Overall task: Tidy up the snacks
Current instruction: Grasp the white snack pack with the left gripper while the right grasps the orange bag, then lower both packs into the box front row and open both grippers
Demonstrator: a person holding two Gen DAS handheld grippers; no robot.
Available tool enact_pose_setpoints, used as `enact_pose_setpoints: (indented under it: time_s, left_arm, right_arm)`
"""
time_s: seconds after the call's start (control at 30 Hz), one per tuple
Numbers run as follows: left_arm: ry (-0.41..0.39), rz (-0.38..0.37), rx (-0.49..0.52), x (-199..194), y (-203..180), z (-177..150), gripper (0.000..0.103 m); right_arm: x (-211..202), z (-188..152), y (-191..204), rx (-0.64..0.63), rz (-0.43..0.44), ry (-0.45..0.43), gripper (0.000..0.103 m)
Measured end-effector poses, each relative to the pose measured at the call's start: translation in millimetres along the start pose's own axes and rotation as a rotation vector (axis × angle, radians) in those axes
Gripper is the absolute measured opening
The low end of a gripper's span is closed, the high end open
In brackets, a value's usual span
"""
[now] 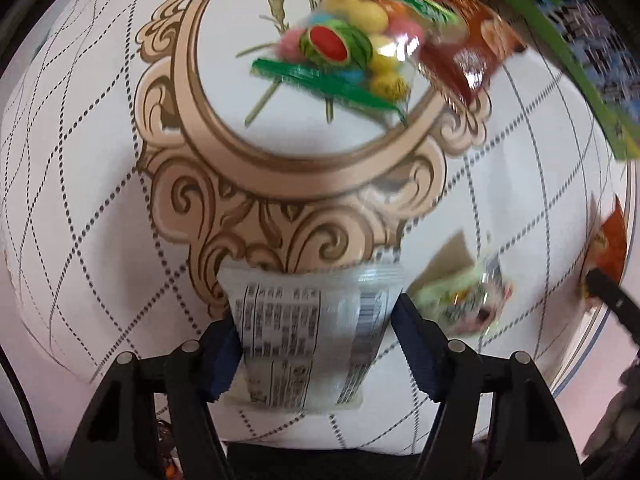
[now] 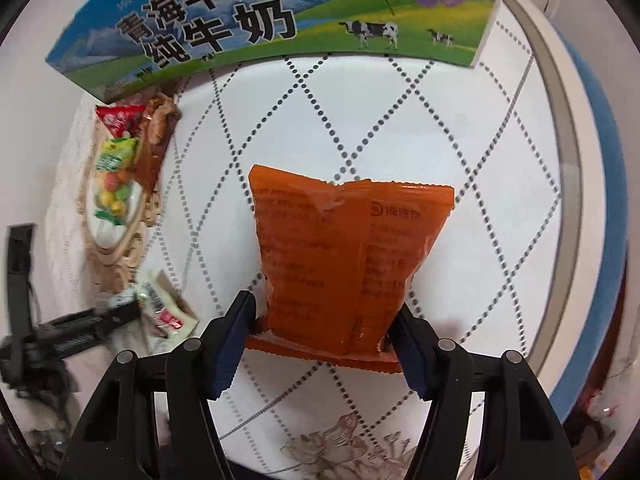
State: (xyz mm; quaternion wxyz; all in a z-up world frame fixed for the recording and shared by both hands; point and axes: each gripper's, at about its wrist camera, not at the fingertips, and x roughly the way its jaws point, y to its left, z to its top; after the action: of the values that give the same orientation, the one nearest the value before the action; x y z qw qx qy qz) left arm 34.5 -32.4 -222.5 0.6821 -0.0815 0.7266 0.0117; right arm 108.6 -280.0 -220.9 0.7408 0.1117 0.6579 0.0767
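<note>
My left gripper pinches the white packet, my right gripper the orange packet; slick wrappers might slip, crushing snacks.

Milk carton top cut off; candy bag blurred.

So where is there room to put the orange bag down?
Bare tablecloth lies between the orange bag and the milk box. It is crowded to the left, where the candy bag and brown packet sit bunched together.
</note>
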Motion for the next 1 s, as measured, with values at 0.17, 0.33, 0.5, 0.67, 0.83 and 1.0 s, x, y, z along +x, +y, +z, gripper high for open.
enact_pose_setpoints:
  time_s: [0.17, 0.33, 0.5, 0.67, 0.83, 1.0]
  left_arm:
    - [0.067, 0.021, 0.034, 24, -12, -30, 0.069]
    - [0.005, 0.038, 0.016, 24, -19, -54, 0.058]
    - [-0.045, 0.055, 0.014, 8, -10, -49, 0.057]
    - [-0.026, 0.03, -0.024, 9, -6, -44, 0.058]
    - [-0.015, 0.04, -0.023, 21, -12, -43, 0.058]
    - [-0.035, 0.055, -0.015, 22, -16, -36, 0.057]
  right_arm:
    - [-13, 1, -13, 0.07, 0.042, -0.043, 0.078]
    - [-8, 12, -13, 0.082, 0.012, -0.049, 0.071]
    - [-7, 4, -3, 0.017, -0.019, -0.013, 0.056]
    - [0, -32, 7, -0.045, -0.044, 0.031, 0.055]
    - [9, -44, -2, -0.002, -0.045, 0.041, 0.055]
    - [10, -41, -9, 0.017, -0.036, 0.037, 0.055]
